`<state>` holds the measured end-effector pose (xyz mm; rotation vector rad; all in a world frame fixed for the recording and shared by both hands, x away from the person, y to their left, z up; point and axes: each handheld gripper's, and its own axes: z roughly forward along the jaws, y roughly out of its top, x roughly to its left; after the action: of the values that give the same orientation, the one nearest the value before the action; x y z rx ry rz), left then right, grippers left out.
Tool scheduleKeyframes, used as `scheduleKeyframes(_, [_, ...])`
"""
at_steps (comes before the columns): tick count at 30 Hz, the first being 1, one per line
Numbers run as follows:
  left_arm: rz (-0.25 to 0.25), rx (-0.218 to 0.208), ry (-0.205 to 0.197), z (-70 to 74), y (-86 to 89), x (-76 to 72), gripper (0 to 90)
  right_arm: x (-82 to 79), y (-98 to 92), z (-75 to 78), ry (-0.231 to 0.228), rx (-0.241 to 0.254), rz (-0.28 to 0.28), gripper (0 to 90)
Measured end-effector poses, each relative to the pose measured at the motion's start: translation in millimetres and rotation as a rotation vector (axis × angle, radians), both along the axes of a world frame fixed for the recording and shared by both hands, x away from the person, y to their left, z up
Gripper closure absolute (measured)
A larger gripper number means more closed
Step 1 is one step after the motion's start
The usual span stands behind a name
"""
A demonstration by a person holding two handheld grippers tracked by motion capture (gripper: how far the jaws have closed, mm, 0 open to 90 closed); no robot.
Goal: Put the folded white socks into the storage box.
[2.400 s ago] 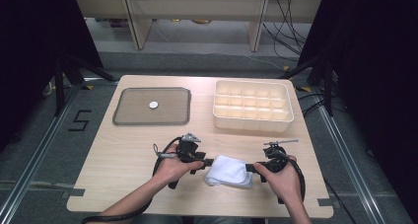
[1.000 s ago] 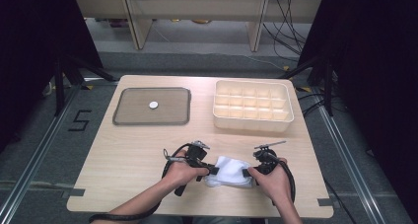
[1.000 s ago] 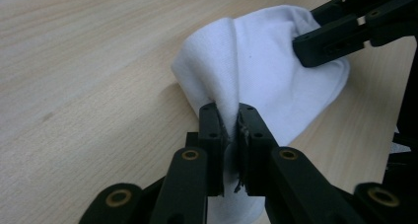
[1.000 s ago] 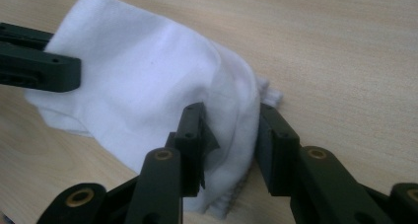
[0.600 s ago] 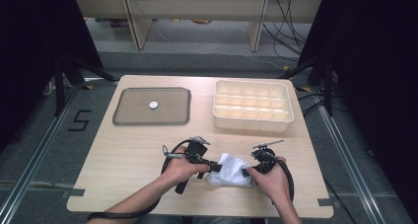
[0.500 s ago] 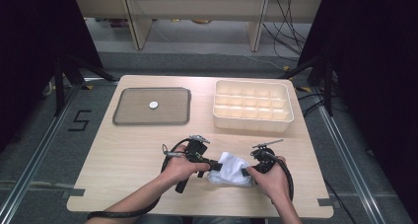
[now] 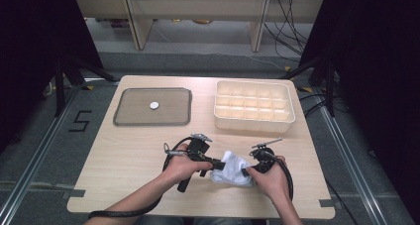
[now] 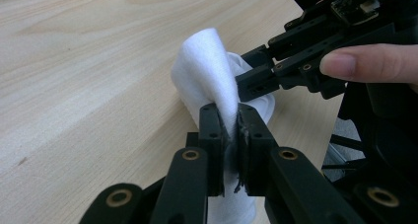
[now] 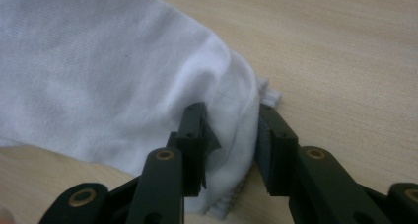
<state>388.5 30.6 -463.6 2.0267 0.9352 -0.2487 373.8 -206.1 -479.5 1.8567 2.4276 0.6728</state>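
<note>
A white cloth (image 7: 230, 168) lies bunched on the wooden table (image 7: 124, 155) near its front edge, between my two grippers. My left gripper (image 7: 215, 164) comes in from the left. In the left gripper view its jaws (image 8: 230, 123) are shut on an upright fold of the cloth (image 8: 207, 66). From the right comes my right gripper (image 7: 246, 171), whose jaws (image 9: 231, 130) are closed on a thick rolled edge of the cloth (image 9: 98, 61). The right gripper (image 8: 254, 81) also appears across the cloth in the left gripper view, with a finger resting on it.
A dark tray (image 7: 124, 121) at the back left holds a small white disc (image 7: 154, 105). A cream box with several compartments (image 7: 254, 106) stands at the back right. The table's front edge runs just below both hands.
Both hands have drawn closer together. The cloth, flatter at first, is now bunched up between the grippers. Over the last half second nothing visibly moves.
</note>
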Motion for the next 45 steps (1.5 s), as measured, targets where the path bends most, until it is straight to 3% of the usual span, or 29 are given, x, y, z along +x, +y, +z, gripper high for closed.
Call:
scheduleKeyframes(2, [-0.003, 0.024, 0.002, 1.8, -0.1, -0.5, 82.4, -0.1, 1.1, 0.8, 0.002, -0.004, -0.002, 67.7])
scheduleKeyframes(4, [0.006, 0.000, -0.002, -0.3, -1.6, -1.2, 82.4, -0.2, 0.9, 2.7, -0.004, 0.003, 0.004, 66.1])
scheduleKeyframes(6, [0.005, 0.001, -0.002, -0.4, -1.5, -1.2, 82.4, -0.4, -0.3, 5.0, -0.011, 0.004, 0.004, 64.4])
scheduleKeyframes(7, [0.006, 0.001, -0.002, -0.5, -1.4, -1.1, 82.4, -0.3, -2.3, 8.2, -0.039, 0.016, 0.012, 62.4])
scheduleKeyframes(8, [0.006, 0.003, 0.000, -0.5, -1.1, -0.8, 82.4, -1.1, -1.9, 14.9, -0.047, 0.047, -0.014, 61.5])
scheduleKeyframes(9, [-0.003, 0.040, 0.010, 1.8, 0.4, -0.3, 82.4, -1.6, -6.8, 27.2, -0.123, 0.046, 0.016, 62.3])
scheduleKeyframes(11, [-0.009, 0.018, 0.008, -0.1, 0.6, 0.8, 82.4, -1.7, -6.2, 39.8, -0.181, 0.041, 0.044, 67.2])
scheduleKeyframes(13, [0.004, 0.004, 0.004, -1.3, 0.0, 0.5, 82.3, -2.4, -2.9, 44.5, -0.174, 0.036, 0.036, 71.0])
scheduleKeyframes(15, [0.009, 0.002, 0.006, -1.8, 0.3, 0.2, 82.4, -2.6, 2.5, 47.9, -0.181, 0.029, 0.070, 78.9])
scheduleKeyframes(16, [0.010, 0.003, 0.006, -2.0, 0.5, 0.1, 82.3, -3.6, 8.4, 49.5, -0.160, 0.034, 0.083, 84.7])
scheduleKeyframes(17, [0.002, 0.039, 0.013, 0.0, 2.4, 0.3, 82.3, -3.7, 9.2, 50.5, -0.163, 0.037, 0.095, 87.4])
scheduleKeyframes(18, [0.002, 0.041, 0.015, -0.1, 2.7, 0.5, 82.3, -3.5, 9.7, 50.8, -0.171, 0.046, 0.109, 89.8])
scheduleKeyframes(19, [0.009, -0.001, 0.006, -3.2, 1.6, 0.9, 82.3, -2.9, 11.6, 49.7, -0.163, 0.055, 0.120, 90.0])
scheduleKeyframes(20, [0.009, -0.001, 0.006, -3.2, 1.6, 0.9, 82.3, -5.2, 17.7, 49.2, -0.102, 0.083, 0.082, 90.0])
scheduleKeyframes(21, [0.011, 0.006, 0.011, -2.7, 2.1, 1.1, 82.3, -5.2, 17.7, 49.2, -0.102, 0.083, 0.082, 90.0])
scheduleKeyframes(22, [0.012, 0.011, 0.014, -2.3, 2.6, 1.4, 82.3, -2.5, 17.5, 43.2, -0.112, 0.072, 0.146, 90.0])
scheduleKeyframes(23, [0.008, 0.015, 0.020, -1.6, 3.2, 1.7, 82.3, -2.5, 22.6, 37.0, -0.071, 0.085, 0.145, 90.0])
scheduleKeyframes(24, [0.009, 0.018, 0.020, -1.5, 3.8, 2.1, 82.3, -2.6, 24.5, 32.8, -0.059, 0.089, 0.156, 90.0])
scheduleKeyframes(25, [0.013, 0.010, 0.019, -2.4, 3.8, 2.2, 82.2, -4.8, 29.9, 27.2, -0.011, 0.096, 0.132, 90.0])
scheduleKeyframes(26, [0.013, 0.033, 0.024, -1.9, 4.6, 2.5, 82.2, -3.1, 31.1, 17.3, -0.017, 0.088, 0.165, 90.0])
scheduleKeyframes(27, [0.013, 0.033, 0.024, -1.9, 4.6, 2.5, 82.2, -3.1, 31.1, 17.3, -0.017, 0.088, 0.165, 90.0])
scheduleKeyframes(30, [0.005, 0.005, 0.030, -3.8, 4.8, 3.4, 82.2, -2.0, 33.7, 8.9, -0.009, 0.096, 0.154, 90.0])
scheduleKeyframes(31, [0.011, 0.030, 0.028, -1.9, 4.4, 2.8, 82.2, -0.3, 34.5, 4.6, -0.012, 0.116, 0.166, 90.0])
scheduleKeyframes(32, [0.011, 0.030, 0.028, -1.9, 4.4, 2.8, 82.1, -0.3, 34.5, 4.6, -0.012, 0.116, 0.166, 90.0])
scheduleKeyframes(33, [0.018, 0.000, 0.019, -3.9, 2.4, 2.4, 82.1, 1.3, 36.3, 2.4, -0.002, 0.117, 0.160, 90.0])
scheduleKeyframes(37, [0.010, 0.002, 0.024, -3.2, 2.1, 3.0, 82.1, 3.9, 41.0, 0.4, 0.006, 0.130, 0.151, 90.0])
scheduleKeyframes(38, [0.023, -0.002, 0.020, -3.4, 1.3, 2.8, 82.1, 5.1, 41.3, -1.3, -0.002, 0.113, 0.147, 90.0])
scheduleKeyframes(45, [0.020, -0.008, 0.034, -2.6, 1.7, 3.8, 82.0, 6.0, 44.9, -4.2, -0.006, 0.151, 0.125, 90.0])
